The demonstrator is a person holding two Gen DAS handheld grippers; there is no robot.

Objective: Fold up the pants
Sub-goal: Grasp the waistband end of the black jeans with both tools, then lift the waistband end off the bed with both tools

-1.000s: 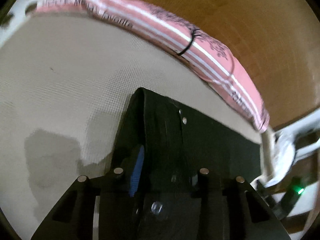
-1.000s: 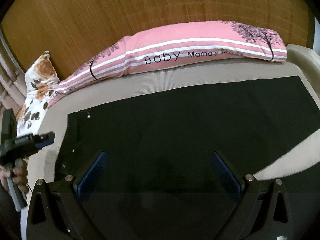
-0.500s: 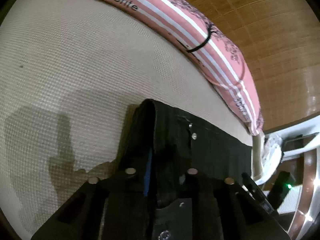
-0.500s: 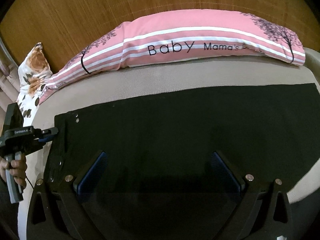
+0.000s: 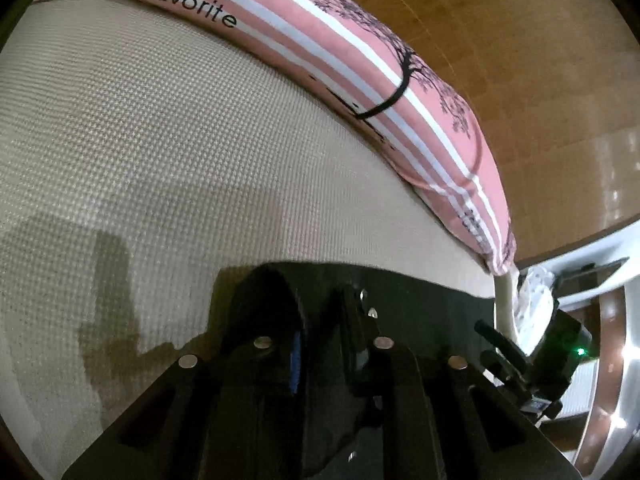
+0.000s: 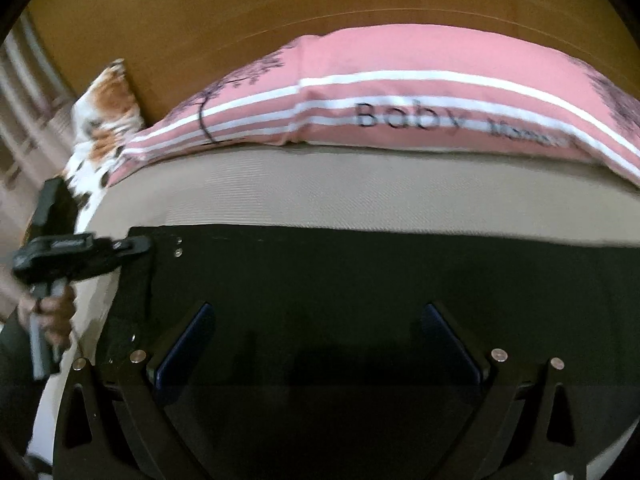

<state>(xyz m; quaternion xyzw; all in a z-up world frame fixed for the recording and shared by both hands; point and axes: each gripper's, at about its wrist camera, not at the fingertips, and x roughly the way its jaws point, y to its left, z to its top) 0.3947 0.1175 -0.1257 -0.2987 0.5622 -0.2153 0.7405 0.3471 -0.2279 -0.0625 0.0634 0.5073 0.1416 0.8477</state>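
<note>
Left wrist: left tool (image 5: 320, 344) pinched narrow on pants (image 5: 420, 304) edge, lifted fold; right wrist: right tool (image 6: 316, 344) wide, empty, over pants flat on bed (image 6: 320, 196), beside pillow (image 6: 400, 96)

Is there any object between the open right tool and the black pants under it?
Nothing visible. The right tool hangs open directly over the flat black pants; only bare fabric lies between its fingers. The left tool grips the waistband corner, off to the side.
</note>
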